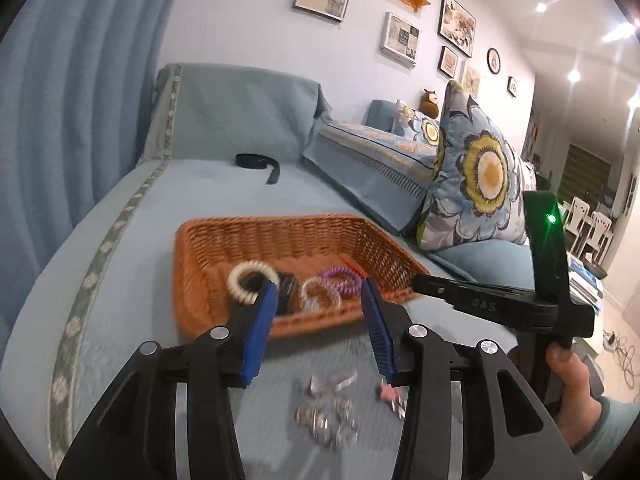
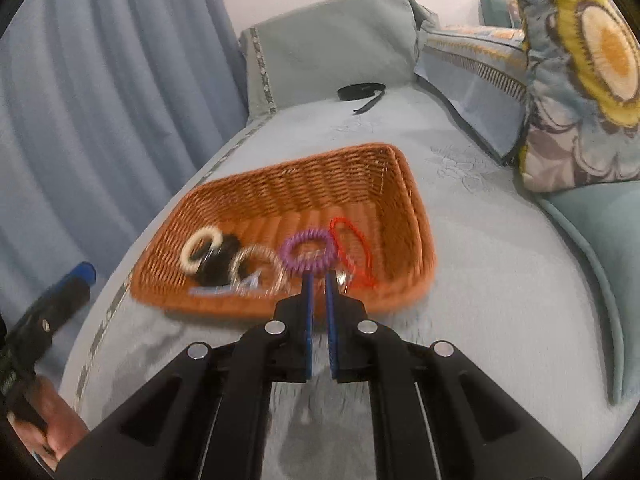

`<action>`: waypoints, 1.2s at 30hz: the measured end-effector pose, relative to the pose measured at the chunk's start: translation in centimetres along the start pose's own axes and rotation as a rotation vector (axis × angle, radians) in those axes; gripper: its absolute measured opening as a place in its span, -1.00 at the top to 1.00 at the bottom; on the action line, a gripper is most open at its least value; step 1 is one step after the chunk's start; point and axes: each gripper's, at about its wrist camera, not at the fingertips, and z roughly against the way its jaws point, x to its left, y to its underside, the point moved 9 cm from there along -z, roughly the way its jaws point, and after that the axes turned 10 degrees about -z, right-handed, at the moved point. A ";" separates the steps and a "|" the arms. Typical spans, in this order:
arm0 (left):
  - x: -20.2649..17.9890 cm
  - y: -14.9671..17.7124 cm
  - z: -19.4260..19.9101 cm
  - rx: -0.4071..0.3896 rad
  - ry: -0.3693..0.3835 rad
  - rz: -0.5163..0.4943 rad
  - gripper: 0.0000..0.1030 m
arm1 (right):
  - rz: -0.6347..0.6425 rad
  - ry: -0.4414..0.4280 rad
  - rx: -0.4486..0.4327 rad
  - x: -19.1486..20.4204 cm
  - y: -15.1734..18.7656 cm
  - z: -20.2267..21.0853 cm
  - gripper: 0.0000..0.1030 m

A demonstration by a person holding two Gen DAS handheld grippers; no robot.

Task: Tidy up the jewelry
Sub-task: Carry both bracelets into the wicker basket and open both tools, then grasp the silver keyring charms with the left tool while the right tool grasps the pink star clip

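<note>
An orange wicker basket (image 1: pixel 280 236) (image 2: pixel 304 184) sits on the blue sofa cover. It holds a cream coil band (image 1: pixel 250 278) (image 2: pixel 200 254), a black band (image 2: pixel 218 264), a clear coil band (image 1: pixel 320 292) (image 2: pixel 260 270), a purple coil band (image 1: pixel 342 278) (image 2: pixel 306 256) and a red band (image 2: pixel 352 252). Small silver jewelry pieces (image 1: pixel 332 416) lie blurred on the cover below my open, empty left gripper (image 1: pixel 320 292). My right gripper (image 2: pixel 319 276) is nearly shut at the basket's near rim, below the purple band; whether it pinches anything is unclear. It also shows in the left wrist view (image 1: pixel 416 280).
A black strap (image 1: pixel 258 162) (image 2: pixel 362 92) lies at the sofa's far end. Flowered cushions (image 1: pixel 476 176) (image 2: pixel 584 80) stand to the right. A blue curtain (image 1: pixel 60 100) hangs on the left. A small pink piece (image 1: pixel 386 392) lies near the jewelry.
</note>
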 end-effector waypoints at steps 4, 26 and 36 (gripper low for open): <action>0.2 2.2 2.2 0.002 -0.027 0.024 -0.12 | 0.033 -0.008 0.000 0.5 3.0 1.5 0.91; 3.1 9.5 3.5 0.075 -0.095 0.155 -0.41 | 0.158 0.076 -0.005 2.5 9.0 1.4 -0.01; -1.2 10.5 -0.7 0.289 0.049 0.057 0.11 | 0.121 0.049 0.096 1.9 9.6 -0.5 0.00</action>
